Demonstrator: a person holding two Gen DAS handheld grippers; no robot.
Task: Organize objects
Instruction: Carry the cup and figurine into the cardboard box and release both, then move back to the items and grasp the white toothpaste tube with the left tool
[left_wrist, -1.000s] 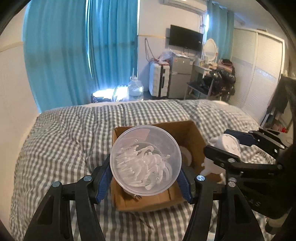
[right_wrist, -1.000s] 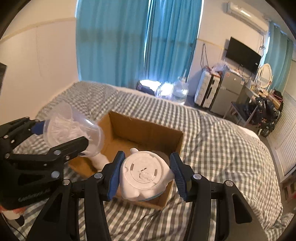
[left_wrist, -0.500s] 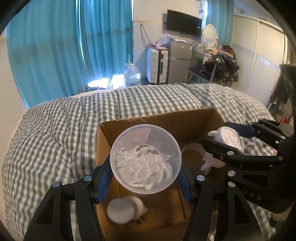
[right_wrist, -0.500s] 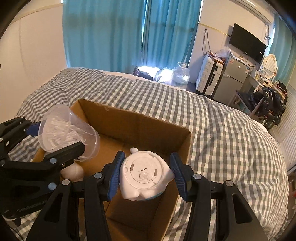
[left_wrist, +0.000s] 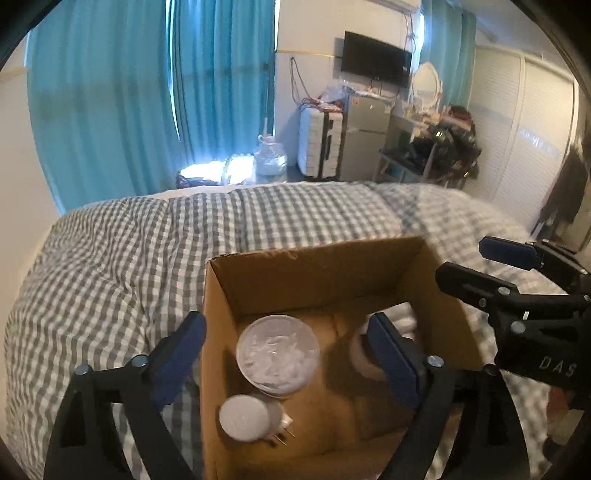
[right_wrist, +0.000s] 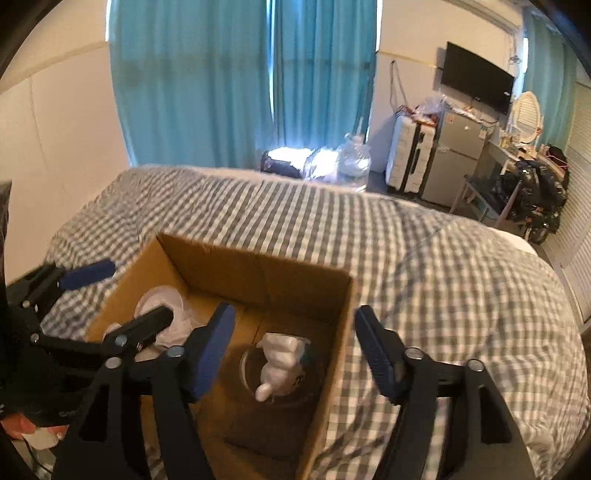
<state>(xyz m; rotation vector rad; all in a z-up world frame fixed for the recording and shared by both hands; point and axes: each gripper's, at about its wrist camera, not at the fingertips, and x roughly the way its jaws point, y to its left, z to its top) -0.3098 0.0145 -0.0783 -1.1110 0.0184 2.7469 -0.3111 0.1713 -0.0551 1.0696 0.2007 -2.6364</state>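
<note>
The clear tub (left_wrist: 277, 357) of white bits sits in the cardboard box (left_wrist: 314, 273), light, thin-walled, slippery; I'd take it around its rim. The white figurine (right_wrist: 279, 360) beside it looks hard and chippable. My left claw (left_wrist: 288, 354) and right claw (right_wrist: 291, 349) have just been opening, nothing between them.
</note>
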